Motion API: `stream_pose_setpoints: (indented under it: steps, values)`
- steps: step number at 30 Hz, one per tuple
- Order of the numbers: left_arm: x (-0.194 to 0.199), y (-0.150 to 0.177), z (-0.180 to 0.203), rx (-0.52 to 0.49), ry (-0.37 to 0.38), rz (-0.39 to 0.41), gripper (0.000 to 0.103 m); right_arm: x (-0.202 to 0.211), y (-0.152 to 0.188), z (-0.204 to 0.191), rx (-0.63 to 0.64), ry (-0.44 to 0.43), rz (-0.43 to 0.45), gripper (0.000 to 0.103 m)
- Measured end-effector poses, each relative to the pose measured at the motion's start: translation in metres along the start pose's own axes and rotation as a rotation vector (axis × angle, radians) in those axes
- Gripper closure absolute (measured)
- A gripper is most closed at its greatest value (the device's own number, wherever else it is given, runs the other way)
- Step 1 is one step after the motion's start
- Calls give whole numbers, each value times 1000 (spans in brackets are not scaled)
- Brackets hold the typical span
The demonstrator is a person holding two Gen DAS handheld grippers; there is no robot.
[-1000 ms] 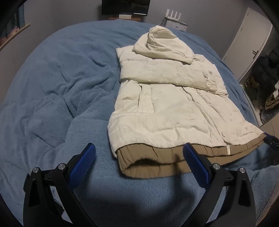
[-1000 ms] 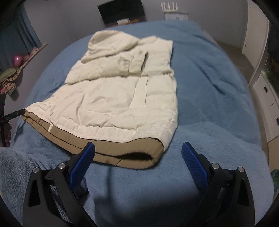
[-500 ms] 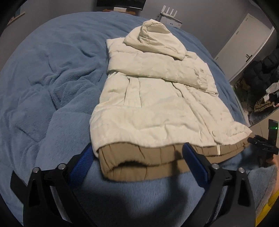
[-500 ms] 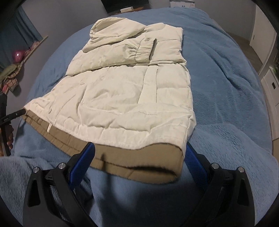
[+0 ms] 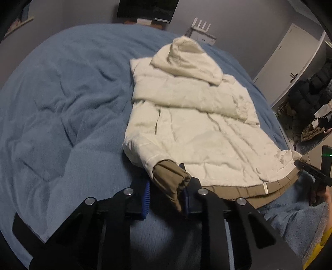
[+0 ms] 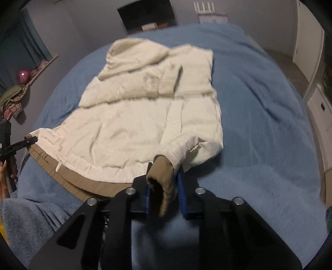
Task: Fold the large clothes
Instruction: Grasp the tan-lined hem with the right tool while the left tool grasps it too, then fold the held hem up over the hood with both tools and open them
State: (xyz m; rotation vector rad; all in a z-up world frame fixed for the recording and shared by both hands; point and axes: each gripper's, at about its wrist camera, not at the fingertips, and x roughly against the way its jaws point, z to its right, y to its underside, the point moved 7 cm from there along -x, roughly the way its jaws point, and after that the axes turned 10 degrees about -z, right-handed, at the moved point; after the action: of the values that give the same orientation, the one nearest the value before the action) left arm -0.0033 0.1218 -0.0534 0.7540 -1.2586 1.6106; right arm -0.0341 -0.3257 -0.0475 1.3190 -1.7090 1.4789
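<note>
A cream hooded puffer jacket [image 5: 197, 128] with a brown hem lies flat on the blue blanket [image 5: 62, 103], its hood [image 5: 186, 58] at the far end and a sleeve folded across the chest. In the left wrist view my left gripper [image 5: 166, 187] has its jaws closing, and the near left hem corner [image 5: 170, 176] is bunched between the blue pads. My right gripper [image 6: 162, 187] is closing in the same way on the other hem corner [image 6: 164, 168] of the jacket [image 6: 134, 116]. Each gripper shows at the edge of the other's view, at the hem's far end.
The blue blanket [image 6: 259, 103] spreads wide around the jacket. A white door [image 5: 286, 62] and a heap of dark clothes [image 5: 311, 93] stand to the right of the bed. A dark screen [image 6: 147, 16] hangs on the far wall. A shelf with a pink ball [image 6: 22, 75] is on the left.
Both grippers stood open short of the hem, moved onto its two corners and closed there. The brown hem corners are now bunched and raised between the pads.
</note>
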Motion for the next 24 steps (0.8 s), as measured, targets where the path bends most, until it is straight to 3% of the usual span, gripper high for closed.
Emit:
stream_pose_setpoints:
  steps: [6,14,24]
  values:
    - [8,-38,4,-5,35,50,84,21,-51,-6,36,-6,97,90]
    - [7,-115,4,-6,50,105,85,24,-129,-1,20,-12,173,90]
    - [-34,-222,-9,19,37,74,85,-15,-238,30,-62,-7,190,90]
